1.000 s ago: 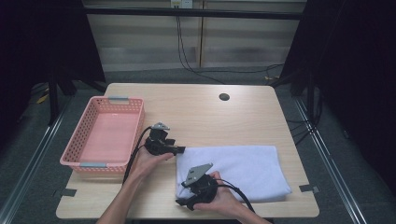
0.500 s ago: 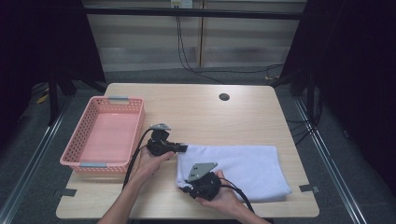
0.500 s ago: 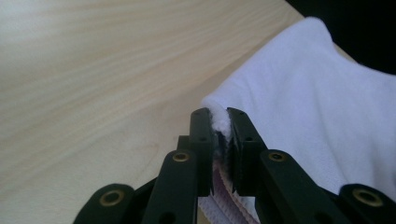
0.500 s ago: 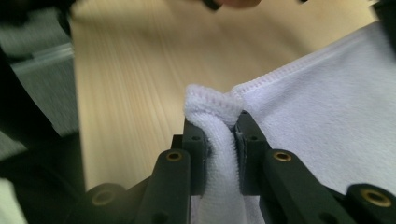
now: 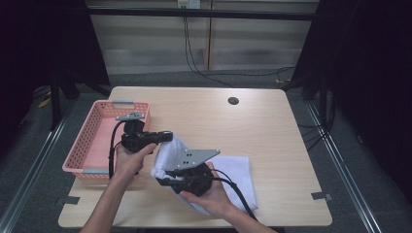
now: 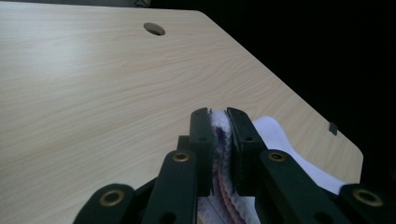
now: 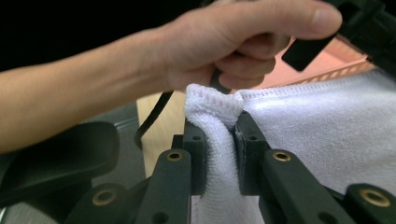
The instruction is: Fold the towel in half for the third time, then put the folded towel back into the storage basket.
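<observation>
No writing can be read. Both the left gripper [image 5: 167,136] and right gripper [image 5: 163,175] have just been closing their fingers and now pinch the white towel [image 5: 233,170]. Its left end is lifted off the surface [image 5: 272,126], its long axis running left to right

A pale wooden desk [image 5: 272,131] carries a pink basket [image 5: 97,141] at its left edge and a white towel [image 5: 238,170] whose right part lies near the front.

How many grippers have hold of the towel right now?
2: the left gripper pinches the white towel at its far left edge; the right gripper clamps its near left edge.
</observation>
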Tool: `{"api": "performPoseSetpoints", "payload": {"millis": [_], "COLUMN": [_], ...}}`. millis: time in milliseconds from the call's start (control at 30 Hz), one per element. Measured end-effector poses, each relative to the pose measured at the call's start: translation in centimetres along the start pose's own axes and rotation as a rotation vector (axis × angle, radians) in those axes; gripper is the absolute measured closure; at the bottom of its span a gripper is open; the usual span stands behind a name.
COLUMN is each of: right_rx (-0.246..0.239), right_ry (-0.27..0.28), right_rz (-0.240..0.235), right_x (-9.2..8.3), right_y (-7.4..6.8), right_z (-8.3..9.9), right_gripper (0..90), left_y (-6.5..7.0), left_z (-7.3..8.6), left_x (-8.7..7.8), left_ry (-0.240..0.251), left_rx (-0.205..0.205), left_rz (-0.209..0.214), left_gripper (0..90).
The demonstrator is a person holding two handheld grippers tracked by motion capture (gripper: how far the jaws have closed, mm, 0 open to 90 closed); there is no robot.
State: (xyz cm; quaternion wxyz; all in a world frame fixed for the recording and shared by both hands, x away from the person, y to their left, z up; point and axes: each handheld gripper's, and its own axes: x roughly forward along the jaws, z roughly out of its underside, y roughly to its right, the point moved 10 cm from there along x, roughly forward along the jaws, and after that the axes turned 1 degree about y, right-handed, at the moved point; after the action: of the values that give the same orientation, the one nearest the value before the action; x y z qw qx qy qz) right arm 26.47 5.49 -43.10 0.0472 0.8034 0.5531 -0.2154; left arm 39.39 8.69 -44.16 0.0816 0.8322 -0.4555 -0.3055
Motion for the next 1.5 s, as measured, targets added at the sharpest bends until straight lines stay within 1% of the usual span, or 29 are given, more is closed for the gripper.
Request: {"api": "performPoseSetpoints", "payload": {"millis": [67,133,233,267,333,367,400,467,500,533,567,600,633,700,733,767,800,867,900,967,1033,1067,1133,1233,1300,1367,1400,1467,1500], "right_rx": [0.018,0.045,0.077,0.088,0.108,0.124,0.148,0.193,0.203,0.225,0.225,0.237,0.25,0.258,0.266,0.266,0.256,0.254,0.266,0.269,0.265,0.264,0.243,0.266,0.255,0.267,0.267,0.216,0.238], "right_ry": [0.02,0.039,0.029,0.022,0.016,0.012,0.01,-0.008,-0.025,-0.053,-0.053,-0.064,-0.076,-0.09,-0.098,-0.107,-0.105,-0.107,-0.101,-0.08,-0.075,-0.071,-0.101,-0.105,-0.121,-0.121,-0.139,-0.223,-0.247], "right_rz": [0.023,0.049,0.098,0.116,0.157,0.173,0.186,0.209,0.218,0.236,0.236,0.245,0.251,0.271,0.28,0.293,0.308,0.332,0.343,0.374,0.396,0.407,0.439,0.456,0.456,0.419,0.417,0.453,0.44], "right_x": [-1.0,-2.7,-5.6,-6.6,-8.7,-9.6,-10.5,-11.9,-12.4,-13.5,-13.5,-14.0,-14.5,-15.5,-16.0,-16.6,-17.2,-18.4,-19.0,-19.8,-19.9,-19.7,-19.0,-17.7,-16.7,-15.4,-14.8,-13.9,-13.7], "right_y": [0.4,1.0,2.1,2.5,3.3,3.7,4.1,4.9,5.1,5.2,5.2,5.3,5.5,5.8,5.9,6.1,6.2,6.6,6.9,7.9,9.3,10.2,12.2,15.5,16.9,17.8,18.1,18.8,19.1], "right_z": [0.3,1.3,3.9,4.9,6.7,7.6,8.6,10.7,11.7,13.4,13.4,14.0,14.6,15.5,15.9,16.1,16.1,15.8,15.6,15.0,14.4,14.1,13.7,12.9,12.2,11.6,11.6,12.7,13.4], "right_gripper": [78.3,78.2,78.1,78.0,77.9,77.7,77.6,76.8,76.6,76.1,76.1,75.0,74.1,71.4,68.5,64.8,60.7,53.4,49.8,44.2,40.7,38.9,35.6,29.5,28.8,25.9,27.3,27.4,27.4], "left_y": [0.9,2.2,4.6,5.3,6.6,7.2,7.6,8.5,9.0,9.4,9.8,10.1,10.3,11.0,11.5,12.0,12.3,12.9,12.9,12.2,11.0,10.4,9.3,8.1,7.8,8.0,8.2,9.1,9.8], "left_z": [0.0,0.0,0.2,0.3,0.7,1.0,1.4,2.5,3.0,3.4,3.9,4.3,4.6,4.6,4.5,4.3,3.9,2.8,2.3,2.1,2.5,2.8,4.0,6.2,7.4,8.4,8.7,9.5,10.7], "left_x": [1.7,3.8,7.3,8.5,10.9,12.1,13.3,15.4,16.2,17.1,17.9,18.6,19.2,20.0,20.1,20.2,20.0,19.2,18.7,17.4,16.0,15.3,13.7,11.3,10.0,9.1,8.6,7.6,6.5], "left_ry": [-0.014,-0.032,-0.065,-0.079,-0.104,-0.117,-0.14,-0.175,-0.194,-0.207,-0.229,-0.242,-0.251,-0.237,-0.231,-0.219,-0.201,-0.138,-0.118,-0.129,-0.145,-0.148,-0.159,-0.181,-0.192,-0.214,-0.218,-0.231,-0.246], "left_rx": [0.016,0.023,0.067,0.078,0.08,0.093,0.105,0.101,0.117,0.122,0.123,0.129,0.126,0.104,0.111,0.109,0.103,0.103,0.111,0.118,0.128,0.132,0.136,0.164,0.172,0.171,0.169,0.181,0.205], "left_rz": [0.017,0.046,0.083,0.085,0.105,0.107,0.104,0.117,0.118,0.121,0.135,0.141,0.136,0.162,0.186,0.209,0.221,0.244,0.236,0.191,0.147,0.127,0.108,0.076,0.062,0.056,0.05,0.072,0.087], "left_gripper": [81.4,80.8,79.8,79.8,79.6,79.6,79.5,79.3,79.3,79.0,79.0,78.4,77.4,75.9,72.7,67.0,60.4,53.2,50.3,44.7,44.4,44.2,44.2,44.2,43.7,42.8,41.9,39.5,37.5]}}
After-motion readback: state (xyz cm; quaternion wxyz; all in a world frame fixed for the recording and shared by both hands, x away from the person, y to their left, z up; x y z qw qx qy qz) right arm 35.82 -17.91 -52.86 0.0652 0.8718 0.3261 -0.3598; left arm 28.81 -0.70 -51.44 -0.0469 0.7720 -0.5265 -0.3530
